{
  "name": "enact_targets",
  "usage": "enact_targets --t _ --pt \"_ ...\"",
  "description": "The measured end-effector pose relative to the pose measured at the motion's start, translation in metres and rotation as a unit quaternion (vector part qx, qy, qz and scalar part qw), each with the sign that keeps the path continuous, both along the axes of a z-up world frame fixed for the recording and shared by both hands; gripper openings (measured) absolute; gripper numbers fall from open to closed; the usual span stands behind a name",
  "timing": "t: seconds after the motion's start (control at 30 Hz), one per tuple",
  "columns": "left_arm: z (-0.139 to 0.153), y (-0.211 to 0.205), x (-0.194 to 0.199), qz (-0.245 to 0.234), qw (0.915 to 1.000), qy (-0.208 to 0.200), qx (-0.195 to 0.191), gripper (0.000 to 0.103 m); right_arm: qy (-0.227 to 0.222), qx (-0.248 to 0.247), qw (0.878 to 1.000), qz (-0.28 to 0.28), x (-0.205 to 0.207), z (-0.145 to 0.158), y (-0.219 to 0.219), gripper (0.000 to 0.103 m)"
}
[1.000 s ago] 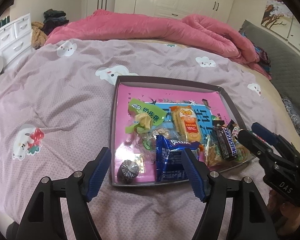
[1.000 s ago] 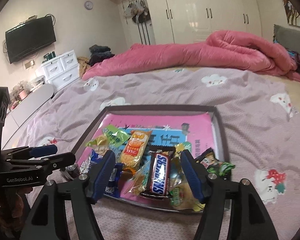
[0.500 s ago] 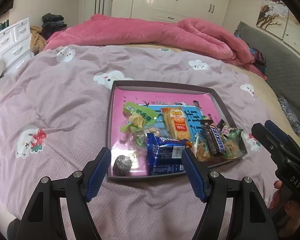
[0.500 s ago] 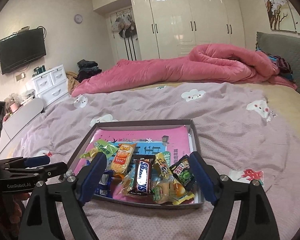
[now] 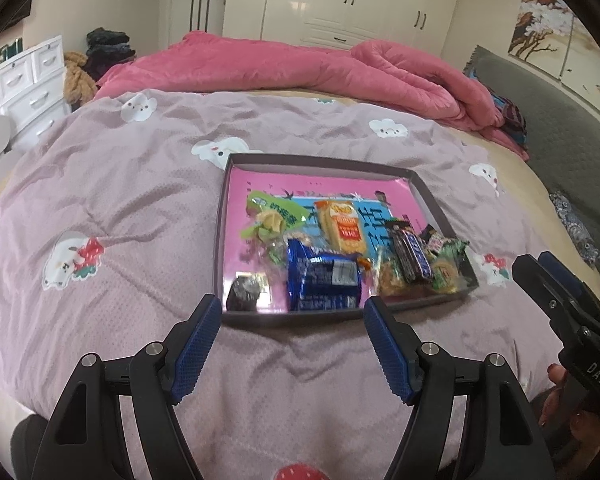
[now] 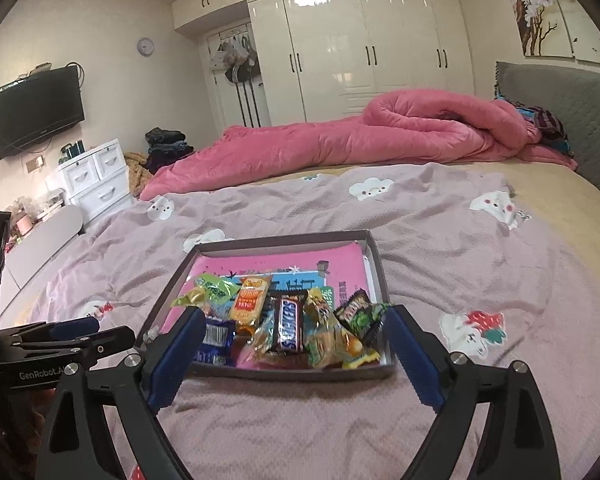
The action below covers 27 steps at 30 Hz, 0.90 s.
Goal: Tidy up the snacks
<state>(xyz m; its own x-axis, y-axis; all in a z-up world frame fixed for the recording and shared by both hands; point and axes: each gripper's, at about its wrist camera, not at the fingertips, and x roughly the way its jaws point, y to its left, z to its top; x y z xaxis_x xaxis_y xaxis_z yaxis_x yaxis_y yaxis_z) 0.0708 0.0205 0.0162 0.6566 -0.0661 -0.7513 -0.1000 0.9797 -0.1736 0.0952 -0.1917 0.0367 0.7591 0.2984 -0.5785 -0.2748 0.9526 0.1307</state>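
A dark shallow tray with a pink lining lies on the bed, also in the right wrist view. It holds a blue cookie pack, a Snickers bar, an orange wafer pack, a green packet, a dark foil sweet and other wrapped snacks. My left gripper is open and empty, just in front of the tray's near edge. My right gripper is open and empty, in front of the tray; it also shows at the right in the left wrist view.
The bed has a mauve cover with cloud prints. A pink quilt is heaped at the far side. White drawers and a wall TV stand to the left, wardrobes behind, a grey headboard at right.
Both grippers have pulled back and up from the tray, which now looks smaller and farther. Both stay open and empty; the snacks have not moved.
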Motion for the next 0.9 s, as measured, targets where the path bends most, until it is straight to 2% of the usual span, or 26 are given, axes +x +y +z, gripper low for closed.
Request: enact_targets --t 0.27,0.47,0.9 --pt "-0.004 -0.004 -0.024 -0.002 1.0 0.003 -0.007 0.075 0.054 0.004 0.998 -0.014 -0.019 -0.016 -0.009 0.093" --pt "-0.014 -0.007 -0.038 0.005 0.9996 0.013 -0.024 0.075 0.061 -0.014 0.998 -0.007 -0.033 -0.025 -0.01 0.093" --pt "-0.029 -0.02 -0.039 0.001 0.9993 0.034 -0.012 0.075 0.067 -0.028 0.997 0.014 -0.036 -0.034 -0.001 0.096"
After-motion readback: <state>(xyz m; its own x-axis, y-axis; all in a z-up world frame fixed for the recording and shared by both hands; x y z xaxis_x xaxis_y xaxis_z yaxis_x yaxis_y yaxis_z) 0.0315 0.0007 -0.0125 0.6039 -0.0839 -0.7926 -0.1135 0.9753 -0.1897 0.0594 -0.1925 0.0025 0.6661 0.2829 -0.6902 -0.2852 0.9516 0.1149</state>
